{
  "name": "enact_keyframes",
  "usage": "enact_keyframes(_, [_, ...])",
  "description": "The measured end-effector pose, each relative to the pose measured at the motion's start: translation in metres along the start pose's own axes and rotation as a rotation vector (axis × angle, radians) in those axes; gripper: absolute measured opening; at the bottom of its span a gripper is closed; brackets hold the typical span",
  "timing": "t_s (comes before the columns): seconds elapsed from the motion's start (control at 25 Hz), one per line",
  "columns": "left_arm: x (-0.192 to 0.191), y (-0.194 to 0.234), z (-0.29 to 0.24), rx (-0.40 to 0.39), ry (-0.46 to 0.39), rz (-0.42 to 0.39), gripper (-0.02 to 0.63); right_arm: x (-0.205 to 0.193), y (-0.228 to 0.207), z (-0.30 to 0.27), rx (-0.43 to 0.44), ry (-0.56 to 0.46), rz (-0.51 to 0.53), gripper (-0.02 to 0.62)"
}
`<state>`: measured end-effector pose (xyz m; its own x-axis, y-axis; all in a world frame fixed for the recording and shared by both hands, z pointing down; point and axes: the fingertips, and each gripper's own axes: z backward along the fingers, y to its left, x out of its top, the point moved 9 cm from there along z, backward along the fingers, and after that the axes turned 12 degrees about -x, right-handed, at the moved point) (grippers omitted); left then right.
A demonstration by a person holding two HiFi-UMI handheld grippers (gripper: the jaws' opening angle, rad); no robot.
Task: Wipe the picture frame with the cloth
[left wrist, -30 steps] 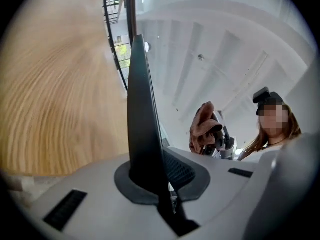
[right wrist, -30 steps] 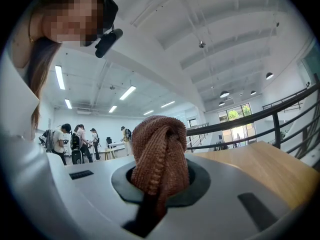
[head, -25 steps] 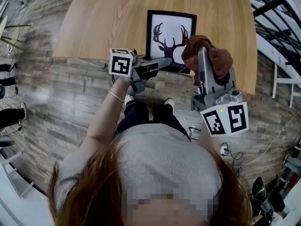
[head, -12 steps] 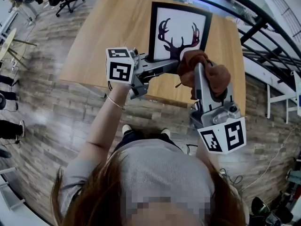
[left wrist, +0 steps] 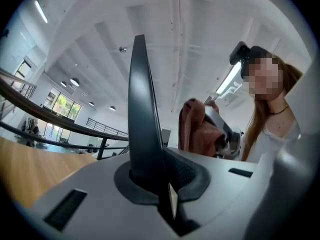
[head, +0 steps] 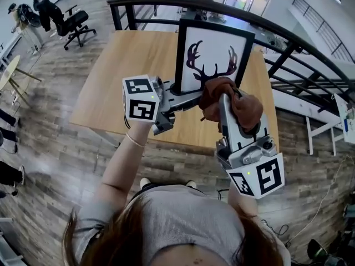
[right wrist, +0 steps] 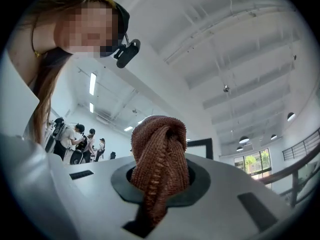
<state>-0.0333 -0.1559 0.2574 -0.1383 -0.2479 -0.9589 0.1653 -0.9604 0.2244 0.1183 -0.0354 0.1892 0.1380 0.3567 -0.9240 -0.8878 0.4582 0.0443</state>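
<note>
The picture frame (head: 213, 49) is black-edged with a dark antler print on white. It is held up above the wooden table (head: 127, 76). My left gripper (head: 193, 97) is shut on its lower left edge. In the left gripper view the frame (left wrist: 142, 114) rises edge-on out of that gripper (left wrist: 161, 181). The brown cloth (head: 213, 93) is bunched in my right gripper (head: 223, 97), which is shut on it and sits at the frame's lower right part. In the right gripper view the cloth (right wrist: 160, 149) stands up from between the jaws of that gripper (right wrist: 156, 186). Whether the cloth touches the glass I cannot tell.
A black railing (head: 166, 1) runs behind the table and down the right side. An office chair (head: 72, 21) stands at the far left. Several people (right wrist: 80, 136) stand far off in the right gripper view. Wood-plank floor surrounds the table.
Both grippers have risen. The frame, low at the table's near edge before, now hangs higher and more upright in the left gripper. The cloth came up alongside it.
</note>
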Motion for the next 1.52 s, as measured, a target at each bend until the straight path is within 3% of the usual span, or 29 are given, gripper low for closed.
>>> enact_keyframes(0.08, [-0.007, -0.001, -0.003, 0.008, 0.033, -0.006, 0.031, 0.016, 0.002, -0.011, 0.021, -0.044, 0.063, 0.046])
enact_keyframes(0.16, [-0.012, -0.001, -0.007, -0.017, 0.012, 0.020, 0.031, 0.035, 0.004, -0.024, 0.034, -0.098, 0.141, 0.046])
enact_keyframes(0.24, [-0.013, -0.002, -0.009, -0.044, -0.015, 0.043, 0.031, 0.054, 0.007, -0.040, 0.025, -0.149, 0.226, 0.046])
enact_keyframes(0.4, [-0.010, -0.006, -0.008, -0.034, 0.025, 0.019, 0.031, 0.081, 0.010, -0.070, -0.016, -0.216, 0.322, 0.046])
enact_keyframes(0.76, [-0.008, -0.016, -0.010, -0.019, 0.022, -0.011, 0.031, 0.052, 0.024, -0.101, -0.025, -0.181, 0.411, 0.046])
enact_keyframes(0.8, [-0.008, -0.017, -0.010, -0.013, 0.029, -0.018, 0.031, 0.047, 0.027, -0.103, -0.019, -0.168, 0.453, 0.046])
enact_keyframes(0.92, [-0.007, -0.018, -0.012, -0.006, 0.046, -0.042, 0.031, 0.031, 0.033, -0.102, -0.002, -0.058, 0.708, 0.046])
enact_keyframes(1.0, [-0.010, -0.022, -0.012, 0.001, 0.046, -0.052, 0.031, 0.023, 0.040, -0.097, 0.007, -0.043, 0.777, 0.046])
enact_keyframes(1.52, [-0.006, -0.021, -0.006, 0.016, 0.017, -0.058, 0.031, 0.002, 0.050, -0.081, 0.102, 0.092, 0.675, 0.046])
